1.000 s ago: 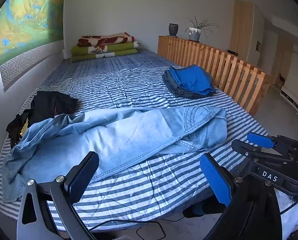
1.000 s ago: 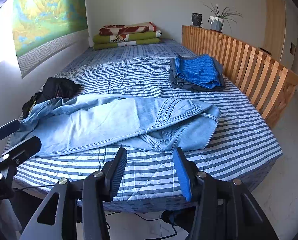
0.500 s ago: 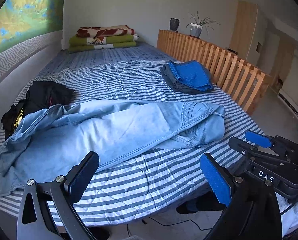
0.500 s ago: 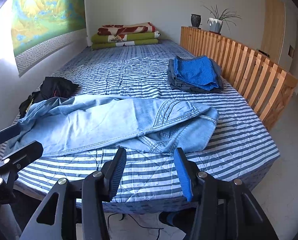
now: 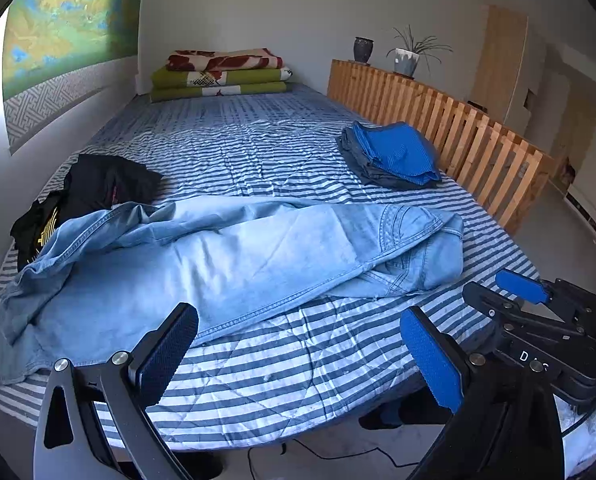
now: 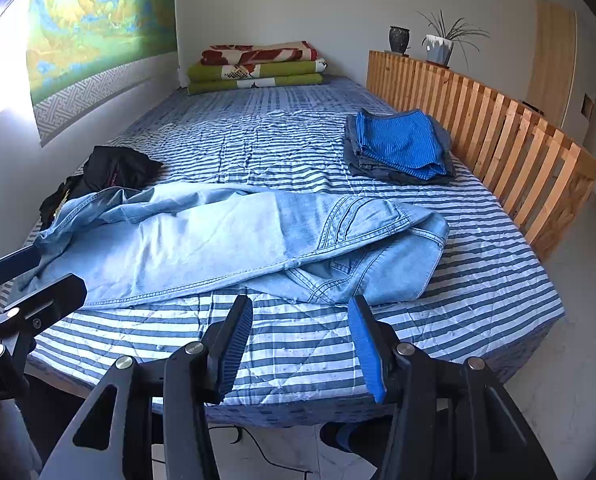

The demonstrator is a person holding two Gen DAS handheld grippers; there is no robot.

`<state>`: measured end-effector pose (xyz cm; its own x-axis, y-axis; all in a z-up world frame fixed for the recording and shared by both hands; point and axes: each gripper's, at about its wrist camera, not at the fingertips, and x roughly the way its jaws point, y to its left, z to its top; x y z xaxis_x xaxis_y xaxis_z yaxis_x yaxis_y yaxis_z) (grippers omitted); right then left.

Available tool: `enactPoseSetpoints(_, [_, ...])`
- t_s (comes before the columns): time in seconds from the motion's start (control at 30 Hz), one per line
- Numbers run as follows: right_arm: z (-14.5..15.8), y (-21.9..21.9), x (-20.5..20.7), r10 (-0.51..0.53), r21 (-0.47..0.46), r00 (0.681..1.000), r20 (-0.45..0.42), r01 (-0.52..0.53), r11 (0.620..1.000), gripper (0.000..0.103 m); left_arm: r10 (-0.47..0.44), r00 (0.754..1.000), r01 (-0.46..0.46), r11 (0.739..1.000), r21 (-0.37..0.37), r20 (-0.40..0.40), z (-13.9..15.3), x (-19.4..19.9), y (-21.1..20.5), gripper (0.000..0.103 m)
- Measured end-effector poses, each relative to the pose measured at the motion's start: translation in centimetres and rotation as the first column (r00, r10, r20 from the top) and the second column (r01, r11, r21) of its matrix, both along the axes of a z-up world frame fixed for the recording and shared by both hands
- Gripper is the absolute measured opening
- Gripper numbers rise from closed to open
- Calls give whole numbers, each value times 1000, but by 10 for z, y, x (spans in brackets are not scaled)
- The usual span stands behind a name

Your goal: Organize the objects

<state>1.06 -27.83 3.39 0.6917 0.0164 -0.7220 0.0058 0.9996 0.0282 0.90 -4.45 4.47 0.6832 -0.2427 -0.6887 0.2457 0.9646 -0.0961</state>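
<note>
Light blue jeans (image 5: 238, 256) lie spread across the near part of the striped bed (image 5: 282, 364), waistband to the right. A crumpled black garment (image 5: 98, 188) sits at their left end, by the wall. A folded stack, blue on grey (image 5: 394, 156), rests at the right near the wooden rail. My left gripper (image 5: 298, 360) hovers over the bed's front edge, open and empty. My right gripper (image 6: 301, 346) is open too, narrower, with nothing between its fingers, just short of the jeans (image 6: 234, 240).
Folded green and red blankets (image 6: 258, 66) lie at the bed's far end. A slatted wooden rail (image 6: 478, 116) runs along the right side, with two plant pots on top. A wall (image 5: 38, 152) bounds the left. A cable (image 6: 258, 448) lies on the floor below.
</note>
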Motion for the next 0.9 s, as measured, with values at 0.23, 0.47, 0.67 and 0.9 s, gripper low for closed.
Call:
enactPoseSetpoints(0.23, [-5,4,3,2,1,1000,-10,-2,1000,46,33,999,-33,999,10,-7,-5,3,8,102])
enactPoseSetpoints(0.47, [-7,4,5,-3,-6,1000,-14,3,1000,46,35,999,-35,999,20,-5,-7,4,8,102])
enactPoseSetpoints(0.67, [-8,4,5,-4,-5,1000,-16,4,1000,46,43,999,-43,999,20,-5,-8,6,10,102])
enactPoseSetpoints(0.9, [-11,5,8,1,-8,1000,-19,-2,1000,47,53,998,-53,998,27,-14,-11,10,11,102])
